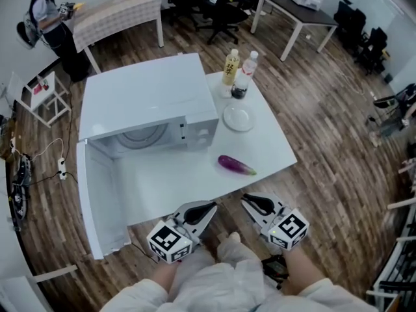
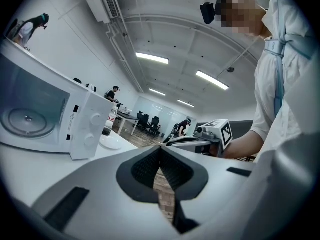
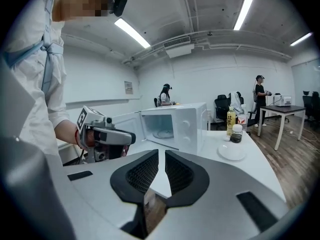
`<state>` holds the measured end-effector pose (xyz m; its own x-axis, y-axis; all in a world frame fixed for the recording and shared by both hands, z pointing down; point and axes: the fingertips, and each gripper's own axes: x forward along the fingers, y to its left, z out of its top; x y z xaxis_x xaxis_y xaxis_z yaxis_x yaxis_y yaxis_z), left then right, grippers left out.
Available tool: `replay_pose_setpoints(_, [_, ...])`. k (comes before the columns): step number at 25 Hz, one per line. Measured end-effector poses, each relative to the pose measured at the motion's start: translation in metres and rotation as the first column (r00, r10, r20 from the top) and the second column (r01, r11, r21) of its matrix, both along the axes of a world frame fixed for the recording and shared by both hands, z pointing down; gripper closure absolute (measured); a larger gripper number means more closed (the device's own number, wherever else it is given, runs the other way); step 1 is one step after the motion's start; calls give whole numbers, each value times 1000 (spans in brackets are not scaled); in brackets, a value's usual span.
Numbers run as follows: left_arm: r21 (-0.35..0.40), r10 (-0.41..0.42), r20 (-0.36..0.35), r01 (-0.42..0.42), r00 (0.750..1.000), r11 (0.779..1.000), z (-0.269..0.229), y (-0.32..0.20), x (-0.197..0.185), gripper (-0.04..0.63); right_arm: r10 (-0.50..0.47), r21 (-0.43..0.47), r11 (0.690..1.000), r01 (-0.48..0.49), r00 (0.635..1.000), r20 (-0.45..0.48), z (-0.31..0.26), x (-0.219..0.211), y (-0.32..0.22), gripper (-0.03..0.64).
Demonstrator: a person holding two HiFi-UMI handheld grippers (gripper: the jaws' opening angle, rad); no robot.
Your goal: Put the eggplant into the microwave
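We stand in an open office set up as a recording lab. The floor (image 1: pixel 325 109) is wood plank, and black swivel chairs (image 1: pixel 218 8) crowd round a dark desk (image 1: pixel 299 8) at the far end. Overhead we see long strip lights (image 3: pixel 131 33), an air-conditioning unit (image 3: pixel 178 43) and bare pipes (image 2: pixel 120 49) against a white ceiling. A microwave (image 1: pixel 149 103) sits on a plain white worktop (image 1: pixel 266 142) in the middle of the room. Other people (image 3: pixel 260 96) stand at further tables, and a power strip (image 1: pixel 62 168) with its cable lies on the floor near the wall.
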<state>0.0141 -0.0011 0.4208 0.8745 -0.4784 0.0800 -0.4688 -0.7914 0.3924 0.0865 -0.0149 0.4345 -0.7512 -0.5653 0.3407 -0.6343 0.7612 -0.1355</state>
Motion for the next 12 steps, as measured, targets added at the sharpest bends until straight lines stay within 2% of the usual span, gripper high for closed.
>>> replay_pose_setpoints(6, [-34, -22, 21, 23, 1000, 999, 14, -26, 9, 594, -64, -44, 997, 60, 994, -94, 32, 12, -32, 572])
replay_pose_setpoints(12, [-74, -78, 43, 81, 996, 994, 29, -46, 19, 594, -151, -82, 987, 139, 976, -157, 67, 24, -61, 511])
